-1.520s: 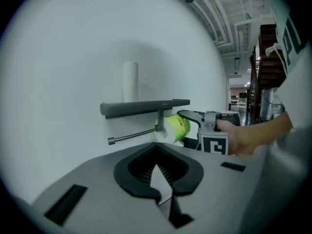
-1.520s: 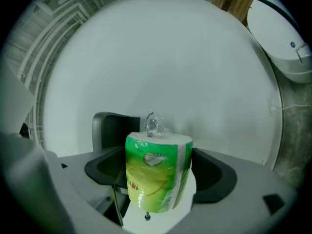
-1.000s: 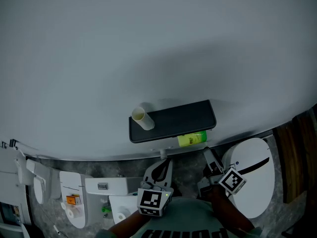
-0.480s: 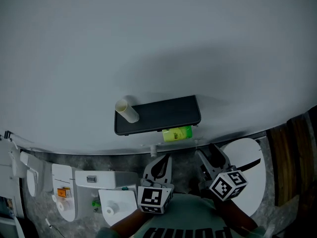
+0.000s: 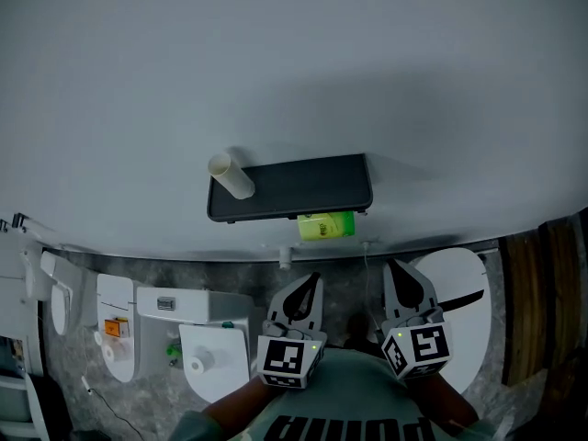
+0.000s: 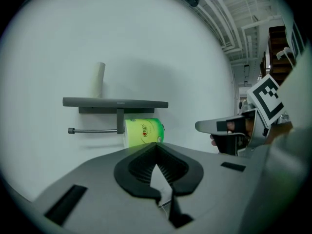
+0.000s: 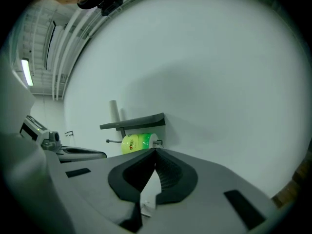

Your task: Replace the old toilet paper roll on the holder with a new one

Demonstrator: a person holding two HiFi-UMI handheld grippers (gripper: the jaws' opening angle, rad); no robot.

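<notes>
A black wall shelf (image 5: 303, 186) carries a bare cardboard tube (image 5: 230, 175) standing at its left end. Under the shelf a green-wrapped toilet paper roll (image 5: 326, 225) sits at the holder's metal bar (image 6: 92, 130). My left gripper (image 5: 308, 283) and right gripper (image 5: 395, 269) are side by side below the shelf, pointing at the wall and well short of it. Both are shut with nothing between the jaws. The left gripper view has the roll (image 6: 142, 132) just above my jaw tips (image 6: 156, 145). In the right gripper view the roll (image 7: 138, 143) lies above my tips (image 7: 155, 151).
A plain pale wall fills most of each view. White bathroom fixtures (image 5: 161, 315) stand at the lower left, with a white paper roll (image 5: 197, 364) on one. A white round lid (image 5: 464, 315) is at the lower right, beside dark wooden boards (image 5: 542, 292).
The right gripper has rolled upright and its jaws have gone from wide open to shut. Both grippers now stand side by side; the shelf has shifted up and left in the head view.
</notes>
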